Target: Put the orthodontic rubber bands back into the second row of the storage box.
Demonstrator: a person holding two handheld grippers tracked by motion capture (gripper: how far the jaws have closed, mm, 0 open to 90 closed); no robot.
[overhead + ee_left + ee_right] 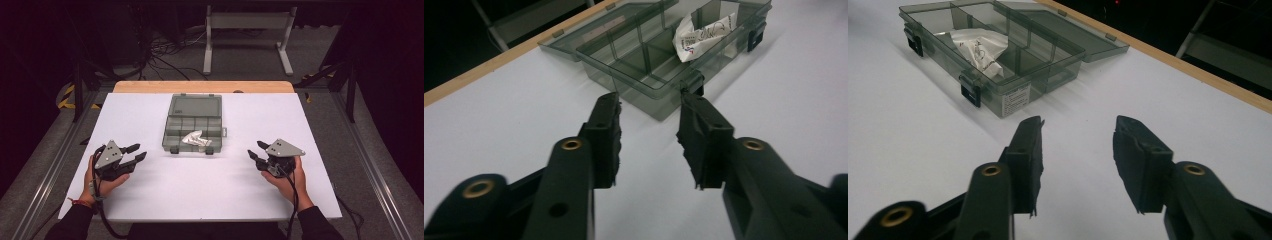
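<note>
A smoky see-through compartment box (172,131) lies in the middle of the white table with its lid (195,106) folded back flat. A crumpled white packet (196,139) lies in one of its front compartments. My left gripper (140,151) rests left of the box, jaws pointing toward it and open, nothing between them. My right gripper (255,148) sits to the box's right, also open and holding nothing. In the left gripper view the gripper (649,99) faces the box's (624,55) near corner and the packet (704,32). In the right gripper view the gripper (1078,122) faces the box (1048,55) and packet (978,52).
The white sheet (210,185) covers the table; a wooden strip (200,87) runs along its far edge. Behind it a grey metal stand (247,30) and loose cables (165,55) lie on the dark floor. A small label (1015,100) is on the box's side wall.
</note>
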